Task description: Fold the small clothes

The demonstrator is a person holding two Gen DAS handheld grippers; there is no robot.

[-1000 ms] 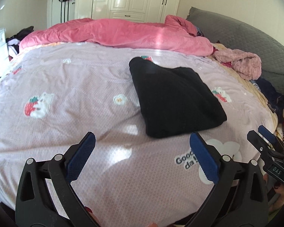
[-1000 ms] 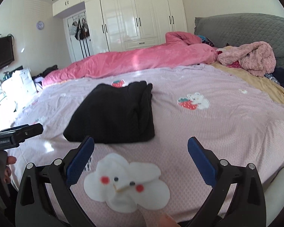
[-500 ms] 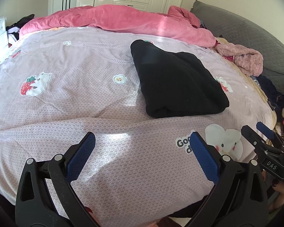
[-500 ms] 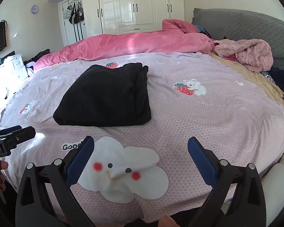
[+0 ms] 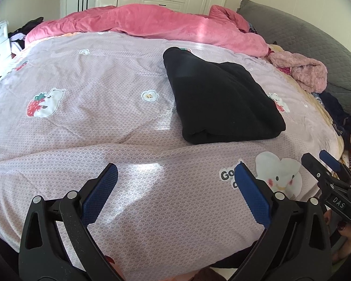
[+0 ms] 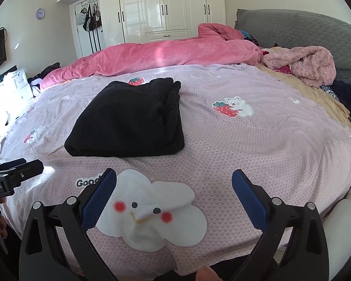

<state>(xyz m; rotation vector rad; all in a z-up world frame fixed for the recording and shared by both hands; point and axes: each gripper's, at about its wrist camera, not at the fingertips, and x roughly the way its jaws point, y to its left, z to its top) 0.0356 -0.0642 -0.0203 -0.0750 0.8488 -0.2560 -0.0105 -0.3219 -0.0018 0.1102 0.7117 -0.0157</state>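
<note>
Both tools, left tool (image 5: 173,196) and right tool (image 6: 174,193), gaped wide and empty; I judged the folded black garment (image 6: 128,121) might slump open if nudged

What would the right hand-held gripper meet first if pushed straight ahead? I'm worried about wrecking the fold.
Probably the bedsheet first, at the cloud print between the open right hand-held gripper's fingers. The folded black garment lies beyond, left of centre; depth is uncertain.

Open bedspread (image 5: 105,121) is lying free left of the folded black garment (image 5: 220,98). Pink duvet (image 5: 152,23) is blocking the far side; pink fleece (image 6: 311,68) is crowding the right.
</note>
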